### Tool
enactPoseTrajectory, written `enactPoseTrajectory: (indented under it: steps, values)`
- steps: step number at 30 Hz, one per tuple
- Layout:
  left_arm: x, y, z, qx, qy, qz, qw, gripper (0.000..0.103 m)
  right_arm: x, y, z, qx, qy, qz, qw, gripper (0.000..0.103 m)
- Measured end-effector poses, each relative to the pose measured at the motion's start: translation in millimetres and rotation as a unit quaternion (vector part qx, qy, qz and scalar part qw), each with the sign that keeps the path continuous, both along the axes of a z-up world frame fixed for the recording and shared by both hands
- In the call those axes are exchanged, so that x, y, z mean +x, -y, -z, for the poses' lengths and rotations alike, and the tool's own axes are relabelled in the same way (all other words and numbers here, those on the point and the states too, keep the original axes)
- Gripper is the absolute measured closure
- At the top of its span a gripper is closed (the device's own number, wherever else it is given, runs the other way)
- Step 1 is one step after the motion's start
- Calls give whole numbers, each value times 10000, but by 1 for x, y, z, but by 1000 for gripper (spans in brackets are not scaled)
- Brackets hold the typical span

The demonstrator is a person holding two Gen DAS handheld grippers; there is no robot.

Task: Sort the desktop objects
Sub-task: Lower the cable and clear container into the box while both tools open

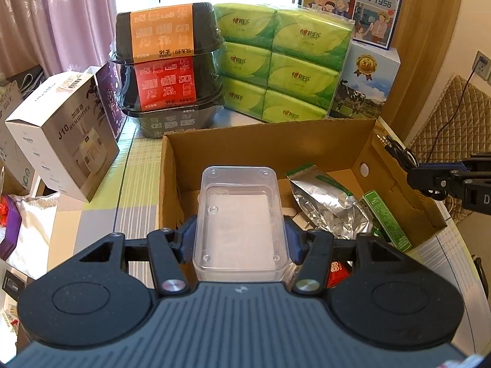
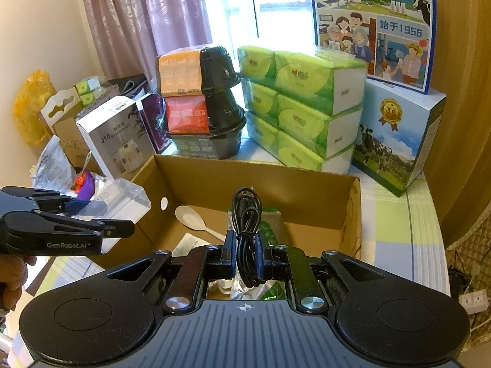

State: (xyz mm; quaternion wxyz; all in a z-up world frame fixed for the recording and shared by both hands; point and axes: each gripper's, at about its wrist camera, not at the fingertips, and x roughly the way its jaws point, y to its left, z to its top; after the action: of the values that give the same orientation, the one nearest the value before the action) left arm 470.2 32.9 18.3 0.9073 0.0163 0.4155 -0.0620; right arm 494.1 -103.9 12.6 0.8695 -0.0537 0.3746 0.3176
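Observation:
My left gripper is shut on a clear plastic box, held above the near left part of an open cardboard box. In the right wrist view the clear plastic box hangs over the cardboard box's left wall, with the left gripper on it. My right gripper is shut on a coiled black cable over the cardboard box. Inside lie a silver foil pouch, a green packet and a white spoon. The right gripper shows at the right edge, cable dangling.
Behind the cardboard box stand stacked black food bowls, a green tissue pack and a milk carton box. A white humidifier box sits to the left. A person's hand holds the left gripper.

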Motion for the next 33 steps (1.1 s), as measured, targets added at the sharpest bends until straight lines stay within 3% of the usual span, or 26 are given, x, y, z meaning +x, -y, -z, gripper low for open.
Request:
enactPoseTrajectory:
  steps: [22, 24, 25, 33]
  values:
    - [17, 3, 6, 25, -46, 18, 10000, 51, 8, -3, 5, -34, -51, 2, 10000, 94]
    - [19, 3, 8, 21, -80, -28, 10000, 44, 10, -3, 5, -35, -57, 10, 10000, 94]
    - [20, 3, 9, 31, -60, -59, 10000, 28, 11, -3, 5, -34, -61, 16, 10000, 94]
    - [14, -1, 7, 71, 81, -57, 9999, 26, 11, -5, 9, -17, -119, 18, 9999, 94]
